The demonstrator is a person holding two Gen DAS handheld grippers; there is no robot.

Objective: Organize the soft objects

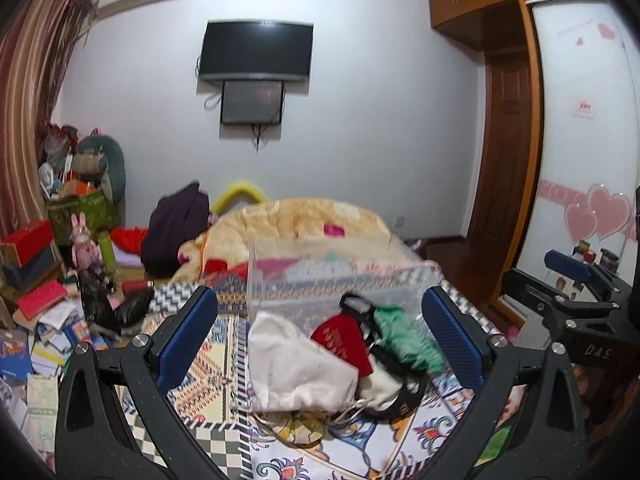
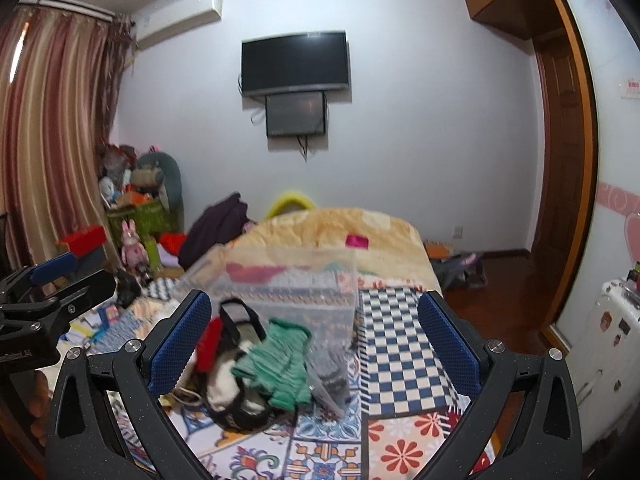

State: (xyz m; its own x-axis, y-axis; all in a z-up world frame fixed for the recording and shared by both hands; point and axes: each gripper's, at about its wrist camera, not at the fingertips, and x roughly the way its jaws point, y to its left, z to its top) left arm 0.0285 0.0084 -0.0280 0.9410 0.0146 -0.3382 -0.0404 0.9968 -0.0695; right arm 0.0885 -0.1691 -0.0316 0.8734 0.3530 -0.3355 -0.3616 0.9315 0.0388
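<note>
A pile of soft things lies on the patterned bed cover: a white cloth bag (image 1: 296,364), a red pouch (image 1: 344,342), a green knitted piece (image 1: 408,340) (image 2: 286,362) and a black-and-white strapped item (image 1: 394,392) (image 2: 236,384). A clear plastic box (image 1: 340,280) (image 2: 280,280) stands just behind the pile. My left gripper (image 1: 320,332) is open and empty, its fingers either side of the pile, hovering above it. My right gripper (image 2: 314,340) is open and empty over the pile's right side. The right gripper also shows at the left wrist view's right edge (image 1: 576,280).
A beige blanket (image 1: 312,220) covers the bed's far end, with a dark purple garment (image 1: 176,228) beside it. Books, boxes and toys (image 1: 60,280) clutter the floor on the left. A wardrobe (image 2: 568,160) and white suitcase (image 2: 612,340) stand on the right.
</note>
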